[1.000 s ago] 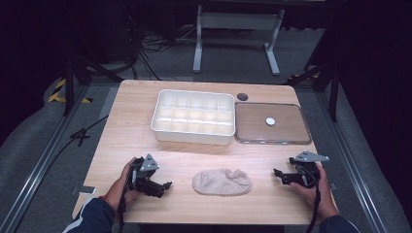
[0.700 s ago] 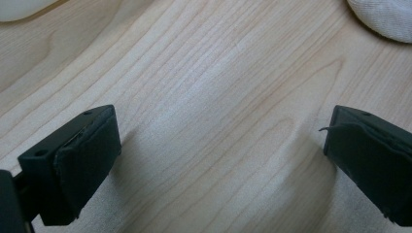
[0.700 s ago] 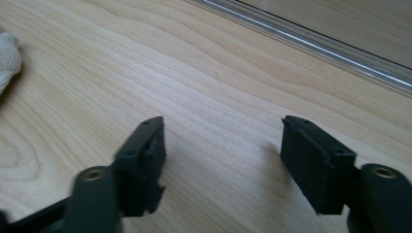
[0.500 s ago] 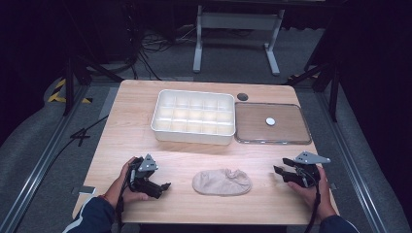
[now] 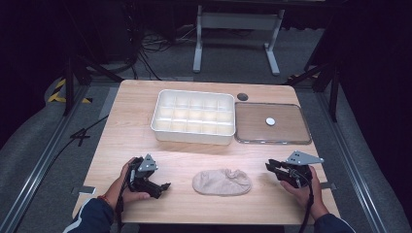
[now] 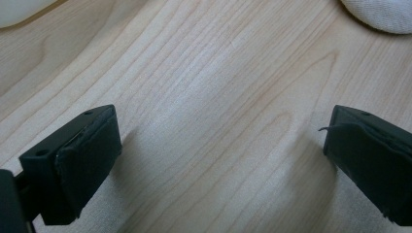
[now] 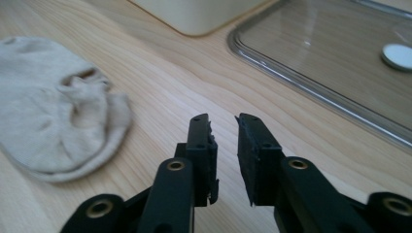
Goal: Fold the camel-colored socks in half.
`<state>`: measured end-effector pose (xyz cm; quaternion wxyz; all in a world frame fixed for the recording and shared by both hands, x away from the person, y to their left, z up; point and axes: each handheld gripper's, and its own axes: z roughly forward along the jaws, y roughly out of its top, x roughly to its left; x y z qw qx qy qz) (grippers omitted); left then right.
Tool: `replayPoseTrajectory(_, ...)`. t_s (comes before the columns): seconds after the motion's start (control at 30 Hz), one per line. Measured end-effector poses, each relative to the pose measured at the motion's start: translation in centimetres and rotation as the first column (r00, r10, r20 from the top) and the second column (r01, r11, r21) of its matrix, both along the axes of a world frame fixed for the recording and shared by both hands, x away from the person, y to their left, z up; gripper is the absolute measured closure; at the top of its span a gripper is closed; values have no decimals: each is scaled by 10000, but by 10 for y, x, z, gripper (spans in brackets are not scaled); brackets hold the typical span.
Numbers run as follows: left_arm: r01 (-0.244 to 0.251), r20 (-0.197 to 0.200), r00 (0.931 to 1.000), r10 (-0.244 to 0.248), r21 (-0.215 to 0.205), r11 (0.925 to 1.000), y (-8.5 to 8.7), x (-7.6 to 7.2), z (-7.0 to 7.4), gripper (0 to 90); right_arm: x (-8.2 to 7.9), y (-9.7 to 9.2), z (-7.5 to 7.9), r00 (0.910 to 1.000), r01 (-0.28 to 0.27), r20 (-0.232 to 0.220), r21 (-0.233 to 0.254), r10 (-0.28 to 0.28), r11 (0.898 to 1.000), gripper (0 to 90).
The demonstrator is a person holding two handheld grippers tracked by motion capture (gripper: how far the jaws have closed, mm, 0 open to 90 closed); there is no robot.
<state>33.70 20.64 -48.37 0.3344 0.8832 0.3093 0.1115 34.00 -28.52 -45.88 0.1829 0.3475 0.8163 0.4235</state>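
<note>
Wood table (image 5: 131,131); sock (image 6: 384,14) cut off at left claw view's edge.

Wooden table (image 5: 126,131); beige sock (image 5: 222,182); white compartment tray (image 5: 194,116); clear lid (image 5: 272,123)
</note>
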Motion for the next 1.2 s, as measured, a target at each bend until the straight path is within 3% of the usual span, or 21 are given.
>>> replayPoseTrajectory(0.33, -81, -8, 10000, 81, -28, 10000, 0, -1, 0, 6, -8, 30, 7, 9940, -1058, 279, 116, 1055, 9943, 860)
replayPoseTrajectory(0.53, -131, 12, 9999, 131, -29, 9999, -1, -1, 0, 6, -11, 52, 10, 9843, -1738, 319, 83, 1734, 9847, 867)
replayPoseTrajectory(0.8, -405, -5, 9992, 405, -32, 9992, -2, -2, 0, 11, -11, 99, 1, 9482, -3175, 48, -268, 3178, 9479, 852)
replayPoseTrajectory(0.93, -475, -15, 9989, 475, -8, 9989, -3, -3, 3, 84, -11, 114, -2, 9344, -3563, -117, -379, 3561, 9336, 851)
replayPoseTrajectory(1.13, -624, 14, 9981, 624, -173, 9979, -7, -1, 5, 216, -9, 130, -5, 9283, -3711, -369, -336, 3699, 9280, 849)
replayPoseTrajectory(1.2, -725, -65, 9974, 723, -549, 9959, -9, 1, 7, 249, -9, 135, -8, 9259, -3769, -461, -465, 3749, 9251, 849)
